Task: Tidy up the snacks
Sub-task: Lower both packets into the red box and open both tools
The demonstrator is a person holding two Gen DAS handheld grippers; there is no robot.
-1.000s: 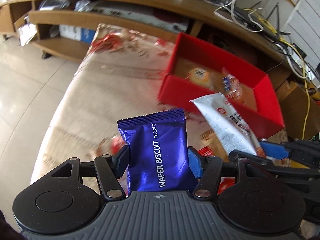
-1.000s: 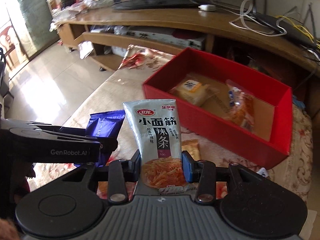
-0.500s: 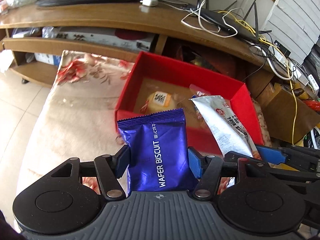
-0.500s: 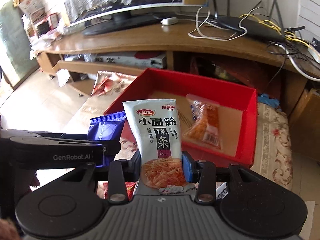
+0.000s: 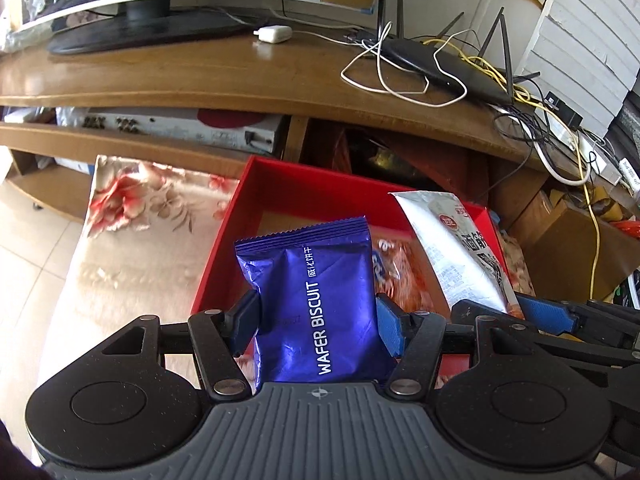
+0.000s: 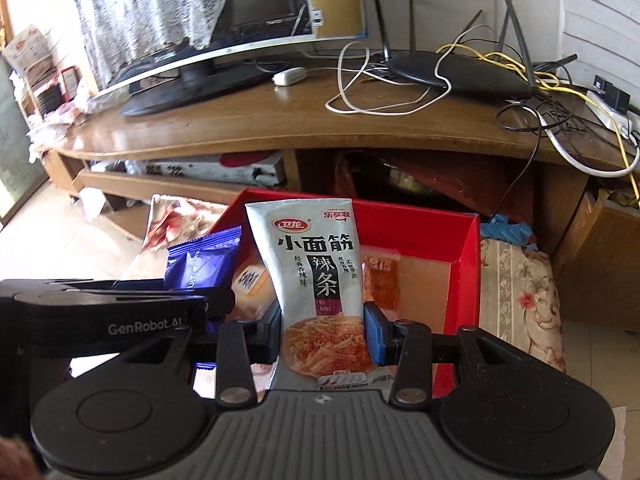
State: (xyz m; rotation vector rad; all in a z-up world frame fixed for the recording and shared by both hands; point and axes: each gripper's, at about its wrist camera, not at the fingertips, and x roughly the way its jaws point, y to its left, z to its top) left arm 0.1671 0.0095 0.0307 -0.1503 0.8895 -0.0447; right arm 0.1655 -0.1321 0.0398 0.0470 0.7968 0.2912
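My left gripper (image 5: 318,322) is shut on a blue wafer biscuit packet (image 5: 312,300), held upright over the near left part of the red box (image 5: 288,184). My right gripper (image 6: 324,330) is shut on a grey spicy-strip packet (image 6: 316,280), also upright above the red box (image 6: 466,248). The grey packet (image 5: 452,248) shows at the right of the left wrist view, and the blue packet (image 6: 204,260) at the left of the right wrist view. Inside the box lie an orange snack bag (image 6: 380,276) and a small yellow packet (image 6: 250,284).
The box rests on a floral cloth (image 5: 136,240) over a low surface. Behind it stands a wooden TV cabinet (image 5: 200,76) with a monitor (image 6: 192,32), a router (image 5: 452,68), tangled cables and a white charger (image 5: 274,34). Tiled floor (image 5: 24,232) lies to the left.
Both grippers have moved forward over the red box with their packets still held. The box now fills the view just beyond the fingers, and the cabinet top and monitor have come into sight.
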